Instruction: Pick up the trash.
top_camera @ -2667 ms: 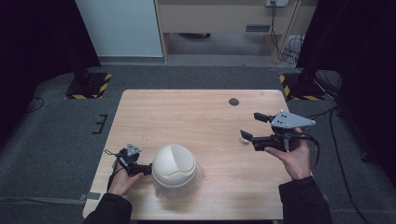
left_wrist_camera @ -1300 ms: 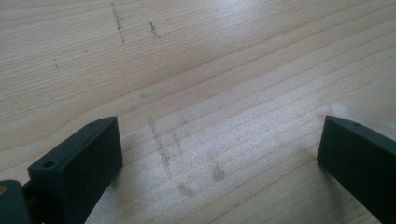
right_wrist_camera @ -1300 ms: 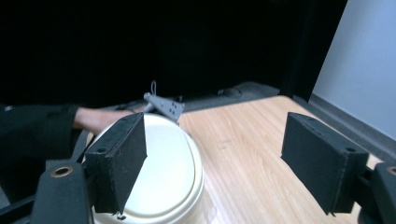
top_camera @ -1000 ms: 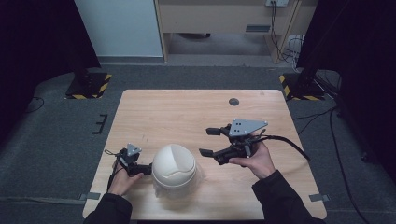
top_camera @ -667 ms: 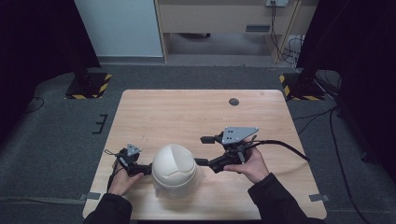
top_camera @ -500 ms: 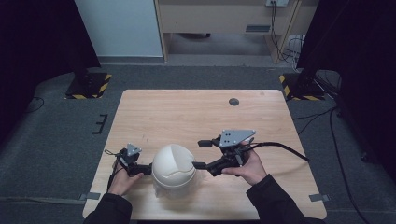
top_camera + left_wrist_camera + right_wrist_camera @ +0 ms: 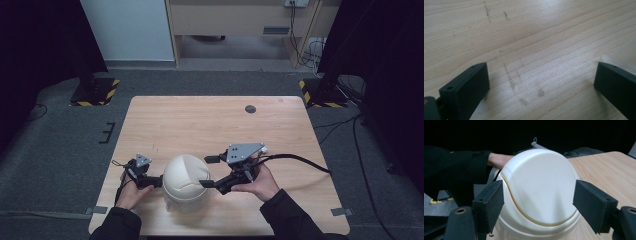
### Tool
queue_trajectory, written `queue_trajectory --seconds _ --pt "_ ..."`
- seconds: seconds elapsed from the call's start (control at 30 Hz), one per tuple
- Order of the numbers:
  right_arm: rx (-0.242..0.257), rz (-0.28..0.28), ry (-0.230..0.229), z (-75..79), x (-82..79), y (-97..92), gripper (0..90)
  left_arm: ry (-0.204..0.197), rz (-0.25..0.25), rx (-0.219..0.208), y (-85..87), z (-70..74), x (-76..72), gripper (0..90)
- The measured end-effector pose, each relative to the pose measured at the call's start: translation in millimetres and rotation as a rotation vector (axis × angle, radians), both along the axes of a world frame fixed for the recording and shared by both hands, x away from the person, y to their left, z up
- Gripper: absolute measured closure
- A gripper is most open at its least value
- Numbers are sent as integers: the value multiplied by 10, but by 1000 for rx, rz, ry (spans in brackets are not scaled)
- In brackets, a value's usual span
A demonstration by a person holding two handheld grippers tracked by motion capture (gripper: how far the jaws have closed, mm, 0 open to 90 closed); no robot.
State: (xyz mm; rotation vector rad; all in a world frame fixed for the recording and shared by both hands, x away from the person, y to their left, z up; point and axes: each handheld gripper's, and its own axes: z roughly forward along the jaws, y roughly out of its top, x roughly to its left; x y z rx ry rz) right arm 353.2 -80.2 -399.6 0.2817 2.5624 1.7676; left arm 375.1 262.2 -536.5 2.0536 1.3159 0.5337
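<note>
Right gripper (image 7: 205, 171), jaws open, has moved left to the white domed plastic lid (image 7: 186, 181), seemingly untouched; left gripper (image 7: 150, 181) open, unmoved.

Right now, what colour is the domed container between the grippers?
Cream-white domed container, clearest in the right gripper view.

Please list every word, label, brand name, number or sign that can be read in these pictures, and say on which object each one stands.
There is no readable text in these pictures.
White domed plastic container: plain, no print or label; just a curved seam.
Light wooden table: faint scuff marks, no writing.
Two black grippers, left and right: no markings can be read.
Yellow-and-black striped stand bases on the floor: a hazard pattern, no words.
</note>
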Motion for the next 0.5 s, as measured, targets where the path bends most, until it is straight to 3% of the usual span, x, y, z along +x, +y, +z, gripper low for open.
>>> queue_trajectory --seconds 0.5 --pt "-66 39 50 -220 -67 156 271 0 0 0 0 0 0 0"
